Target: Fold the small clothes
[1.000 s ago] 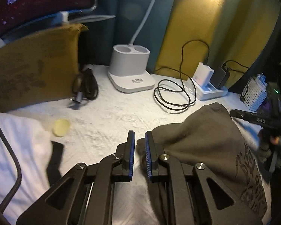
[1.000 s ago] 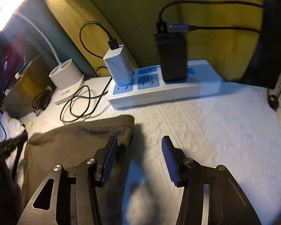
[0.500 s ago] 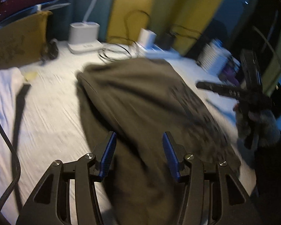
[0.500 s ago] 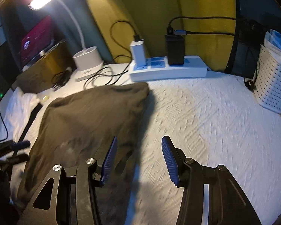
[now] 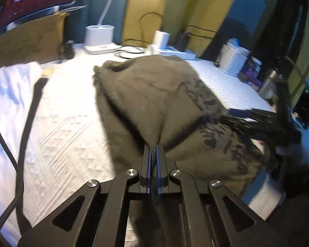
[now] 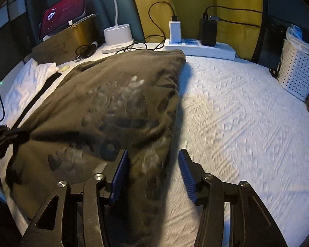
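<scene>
An olive-brown T-shirt [image 5: 150,94] with a dark print lies spread on the white textured bedcover [image 6: 237,113]. My left gripper [image 5: 153,146] is shut on the shirt's near edge, and the cloth puckers into a ridge at the blue pads. In the right wrist view the same shirt [image 6: 105,94] fills the left half. My right gripper [image 6: 153,154] hovers over the shirt's right near edge with its jaws opening. Cloth lies between its fingers, but the pads do not press it. The left gripper [image 6: 8,133] shows dark at the left edge of that view.
At the back stand a white power strip [image 6: 197,48] with chargers, a white lamp base [image 6: 117,39], coiled cables and a tablet [image 6: 63,10] on a brown box. A white basket [image 6: 296,72] sits far right. White cloth [image 5: 8,86] and a black strap [image 5: 31,111] lie left.
Both grippers have drawn back from the far end toward the shirt's near edge. The left one opened, then shut on the cloth. The right one's jaws spread slightly wider.
</scene>
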A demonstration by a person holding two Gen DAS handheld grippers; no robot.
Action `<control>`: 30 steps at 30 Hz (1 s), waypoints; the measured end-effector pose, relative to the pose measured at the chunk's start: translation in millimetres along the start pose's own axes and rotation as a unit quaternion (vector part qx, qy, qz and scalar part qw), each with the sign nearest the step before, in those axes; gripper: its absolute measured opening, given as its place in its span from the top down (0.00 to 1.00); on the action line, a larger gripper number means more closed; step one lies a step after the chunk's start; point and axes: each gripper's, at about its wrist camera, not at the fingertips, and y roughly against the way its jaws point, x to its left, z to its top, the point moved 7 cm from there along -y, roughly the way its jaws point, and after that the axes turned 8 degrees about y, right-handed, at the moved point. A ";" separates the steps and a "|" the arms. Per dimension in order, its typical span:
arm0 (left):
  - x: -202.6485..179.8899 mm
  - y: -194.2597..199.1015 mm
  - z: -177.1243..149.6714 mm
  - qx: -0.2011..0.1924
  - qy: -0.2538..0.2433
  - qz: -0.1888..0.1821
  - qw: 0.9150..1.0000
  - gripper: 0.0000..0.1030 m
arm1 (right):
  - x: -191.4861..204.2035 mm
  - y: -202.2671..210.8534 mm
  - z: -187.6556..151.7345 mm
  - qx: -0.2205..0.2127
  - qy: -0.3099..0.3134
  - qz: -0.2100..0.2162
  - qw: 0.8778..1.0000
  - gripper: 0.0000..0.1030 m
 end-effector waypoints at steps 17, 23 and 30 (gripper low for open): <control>-7.8 23.1 -49.2 0.056 0.012 -0.032 0.998 0.46 | 11.9 54.3 -61.8 -0.002 -0.057 0.018 0.998 0.38; -9.5 27.4 -59.9 0.039 -0.026 0.001 0.999 0.85 | 25.8 65.8 -73.7 -0.030 -0.096 0.094 0.990 0.57; -13.8 46.4 -55.7 0.019 -0.034 0.003 0.999 0.95 | 43.6 69.6 -71.6 -0.021 -0.075 0.071 0.994 0.88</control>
